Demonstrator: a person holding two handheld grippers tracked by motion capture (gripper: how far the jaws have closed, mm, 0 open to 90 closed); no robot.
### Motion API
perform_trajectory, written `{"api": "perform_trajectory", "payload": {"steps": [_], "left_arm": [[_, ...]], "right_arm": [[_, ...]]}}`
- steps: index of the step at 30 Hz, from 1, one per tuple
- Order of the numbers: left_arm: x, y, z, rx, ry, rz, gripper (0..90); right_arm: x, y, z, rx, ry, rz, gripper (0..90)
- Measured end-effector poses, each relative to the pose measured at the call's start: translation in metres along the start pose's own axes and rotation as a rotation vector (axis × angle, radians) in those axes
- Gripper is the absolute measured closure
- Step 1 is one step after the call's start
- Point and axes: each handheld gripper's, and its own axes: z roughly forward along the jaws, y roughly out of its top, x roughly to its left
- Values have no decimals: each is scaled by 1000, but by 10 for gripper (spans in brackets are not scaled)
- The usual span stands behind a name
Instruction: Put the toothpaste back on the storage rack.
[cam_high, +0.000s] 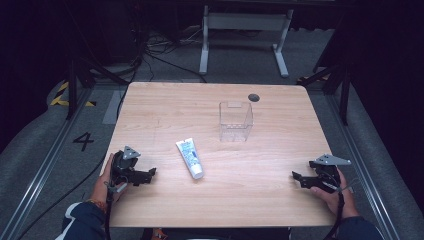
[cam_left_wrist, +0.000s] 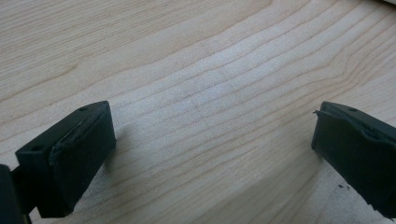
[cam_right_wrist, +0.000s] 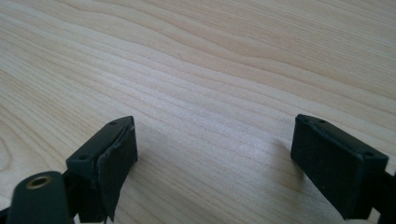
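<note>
Item: white tube, flat on the table at centre-left, long axis running 11 to 5 o'clock, lying at 2 o'clock from the nearer left gripper; right gripper well apart; both jaw pairs spread, empty.

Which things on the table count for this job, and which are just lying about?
In play:
- white tube, lying flat, nearest the left gripper
- clear plastic box, upright and open-topped, behind the tube
- right gripper, open, near the right edge

Lying about:
- dark round cap at the wooden table's far edge
- cables on the floor
</note>
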Motion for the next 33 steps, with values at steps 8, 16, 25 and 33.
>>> {"api": "perform_trajectory", "payload": {"steps": [8, 16, 25, 33], "left_arm": [[-2, -1, -1, -1, 14, -13, 2], [-3, 1, -4, 44, 18, -7, 7], [-22, 18, -8, 97, 25, -1, 156], [-49, 41, -11, 79, -37, 17, 172]], "right_arm": [[0, 0, 0, 1, 2, -2, 149], [0, 1, 0, 1, 0, 1, 146], [0, 0, 0, 1, -1, 2, 147], [0, 0, 0, 1, -1, 1, 146]]}}
